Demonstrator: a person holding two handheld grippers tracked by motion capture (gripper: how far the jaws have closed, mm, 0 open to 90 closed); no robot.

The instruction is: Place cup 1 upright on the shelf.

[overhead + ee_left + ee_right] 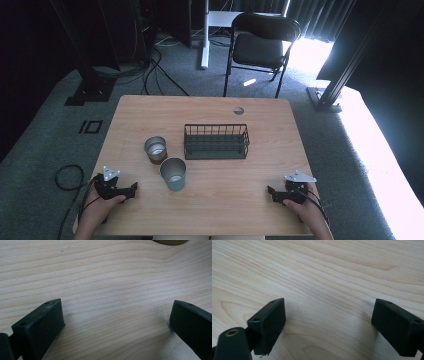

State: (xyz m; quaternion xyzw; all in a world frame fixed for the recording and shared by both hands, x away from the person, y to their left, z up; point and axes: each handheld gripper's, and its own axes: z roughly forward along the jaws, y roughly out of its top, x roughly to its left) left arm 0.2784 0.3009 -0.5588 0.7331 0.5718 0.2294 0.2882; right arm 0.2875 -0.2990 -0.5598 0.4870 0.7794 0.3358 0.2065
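Note:
On the wooden table [215, 210] stand a teal metal cup [173, 174] near the middle and a brown metal cup [156, 149] just behind and left of it. A black wire basket [216, 141] sits behind them, empty as far as I can see. My left gripper [131, 190] rests at the near left, held by a hand, pointing right toward the teal cup. My right gripper [270, 192] rests at the near right, pointing left. In each gripper view the jaws stand wide apart over bare wood [115, 302] [329, 302], nothing between them.
A round cable hole [239, 110] lies near the table's far edge. Beyond the table stand a black folding chair [260, 42], a white desk leg [205, 35] and dark stands with cables on grey carpet. The brown cup's base [170, 242] edges the left gripper view's top.

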